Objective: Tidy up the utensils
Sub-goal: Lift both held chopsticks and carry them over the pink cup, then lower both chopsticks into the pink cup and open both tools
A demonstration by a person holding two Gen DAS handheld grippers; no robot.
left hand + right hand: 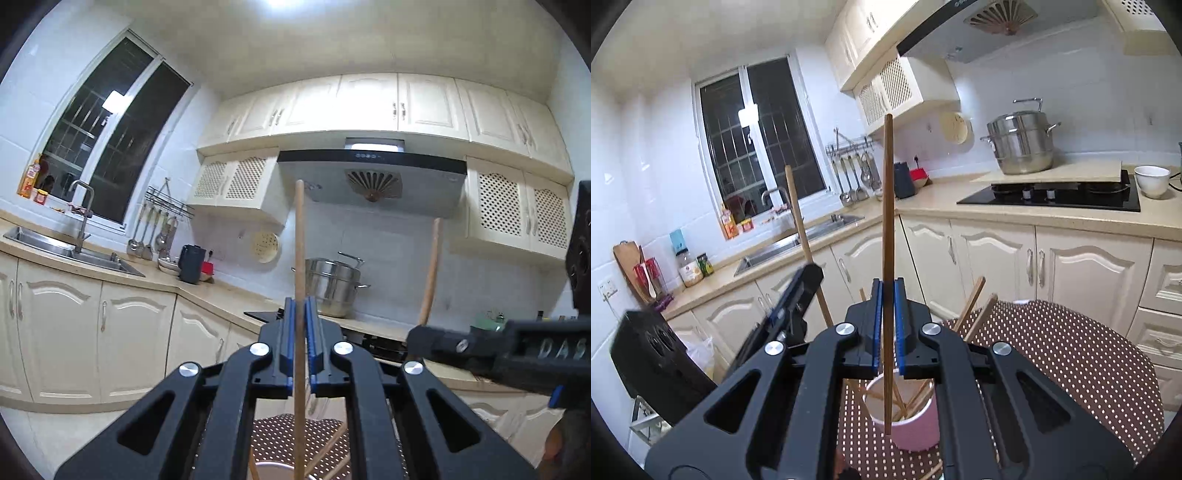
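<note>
A small round table under a brown cloth with white dots (1071,369) fills the lower right of the right wrist view. On it stands a pink cup (916,424) with several wooden chopsticks leaning inside, and two more (975,306) poke up just beyond the gripper. The right gripper (888,314) has its jaws pinching one chopstick (887,221) upright, its lower tip hanging over the cup's mouth. The left gripper (303,332) likewise pinches a paler chopstick (300,240) upright. Behind runs a beige L-shaped counter (942,199) over cream cabinets, carrying a sink (798,240), a black hob (1049,195), a steel steamer pot (1019,144) and a white bowl (1151,180). A dark window (757,133) sits at upper left; ladles, seemingly, hang from a wall rack (853,170).
</note>
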